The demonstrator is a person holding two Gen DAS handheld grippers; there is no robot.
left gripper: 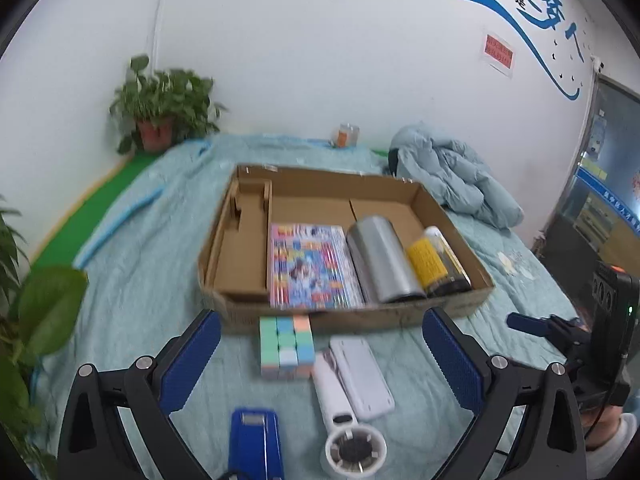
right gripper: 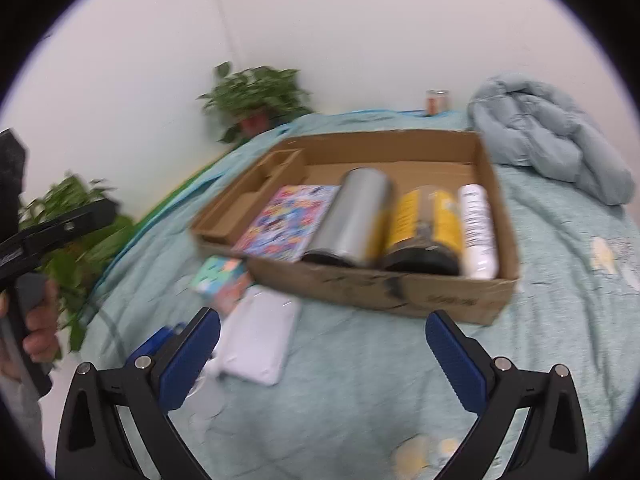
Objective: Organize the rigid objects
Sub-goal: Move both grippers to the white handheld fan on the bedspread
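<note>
Blue stapler [left gripper: 256, 440] lies below the left hand-held gripper [left gripper: 320, 356]; both hand-held grippers gape wide, empty

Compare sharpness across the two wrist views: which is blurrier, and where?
Right wrist: motion-smeared across the cardboard box and silver cylinder, though the right gripper stays crisp. Left wrist: sharper, with the puzzle cube only mildly soft. Both show fisheye bending and dark corners.

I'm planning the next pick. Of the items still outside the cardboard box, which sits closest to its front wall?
The pastel puzzle cube: it sits right against the cardboard box front wall, while the white case, handheld fan and blue stapler lie farther back.
</note>
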